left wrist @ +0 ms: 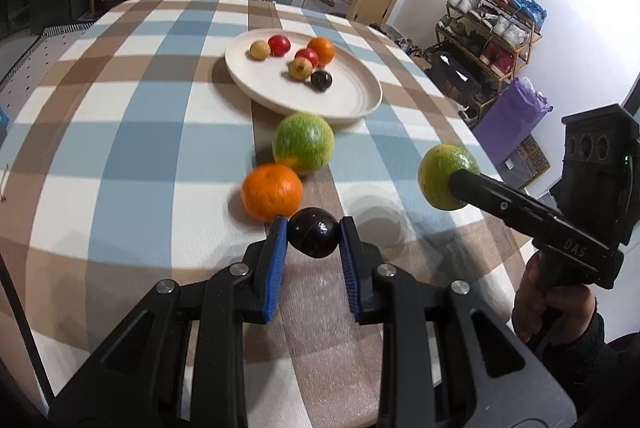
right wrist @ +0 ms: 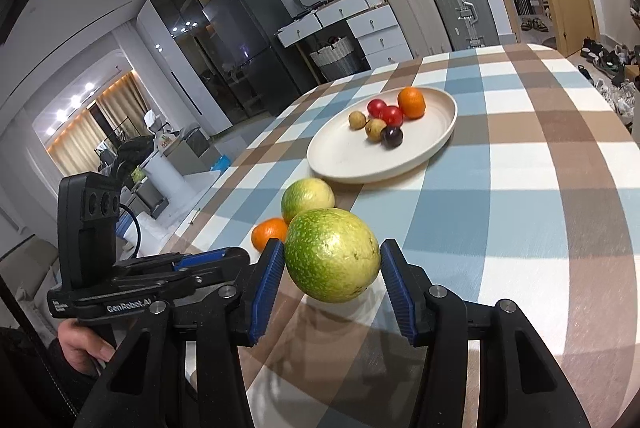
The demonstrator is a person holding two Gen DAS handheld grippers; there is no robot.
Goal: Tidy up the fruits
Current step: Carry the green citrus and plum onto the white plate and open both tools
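Observation:
My left gripper (left wrist: 314,233) is shut on a dark plum (left wrist: 313,231), held just above the checked tablecloth. My right gripper (right wrist: 332,262) is shut on a green citrus fruit (right wrist: 333,254), lifted off the table; the same green citrus fruit (left wrist: 444,174) shows at the right of the left wrist view. On the cloth lie an orange (left wrist: 272,191) and a second green citrus (left wrist: 303,142), both just ahead of the plum. Beyond them a cream plate (left wrist: 348,104) holds several small fruits: red ones, yellowish ones, an orange and a dark plum (left wrist: 321,80).
The table's right edge (left wrist: 472,132) drops off toward a shoe rack and a purple bag on the floor. Suitcases and white drawers stand behind the far edge. A hand (left wrist: 552,304) holds the right gripper's handle; another hand (right wrist: 80,346) holds the left one.

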